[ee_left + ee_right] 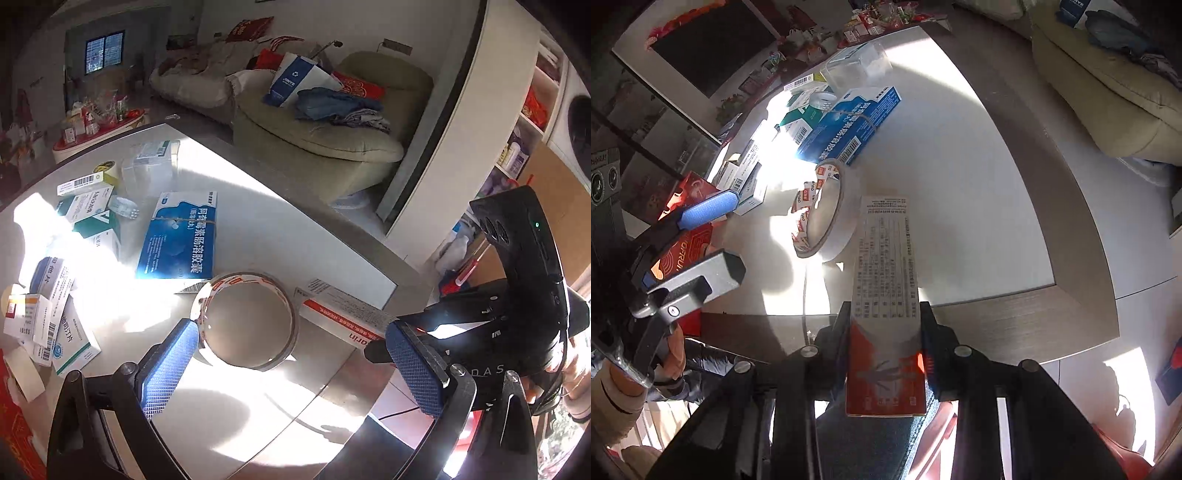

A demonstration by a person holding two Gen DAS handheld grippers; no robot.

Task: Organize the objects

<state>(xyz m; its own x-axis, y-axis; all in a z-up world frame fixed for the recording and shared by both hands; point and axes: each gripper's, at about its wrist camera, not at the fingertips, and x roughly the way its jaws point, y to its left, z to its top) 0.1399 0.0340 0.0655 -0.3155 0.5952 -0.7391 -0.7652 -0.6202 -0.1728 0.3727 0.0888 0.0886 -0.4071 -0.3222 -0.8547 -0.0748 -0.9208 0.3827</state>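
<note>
One carton is clamped in the right gripper; left gripper, wide open and empty, frames the tape roll; far-left boxes remain scattered.

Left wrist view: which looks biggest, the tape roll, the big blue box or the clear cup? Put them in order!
1. Tape roll and blue box look about equal; the tape lies nearer the camera, so I can't rank them.
2. Clear cup looks smallest, though it stands farthest away.
</note>
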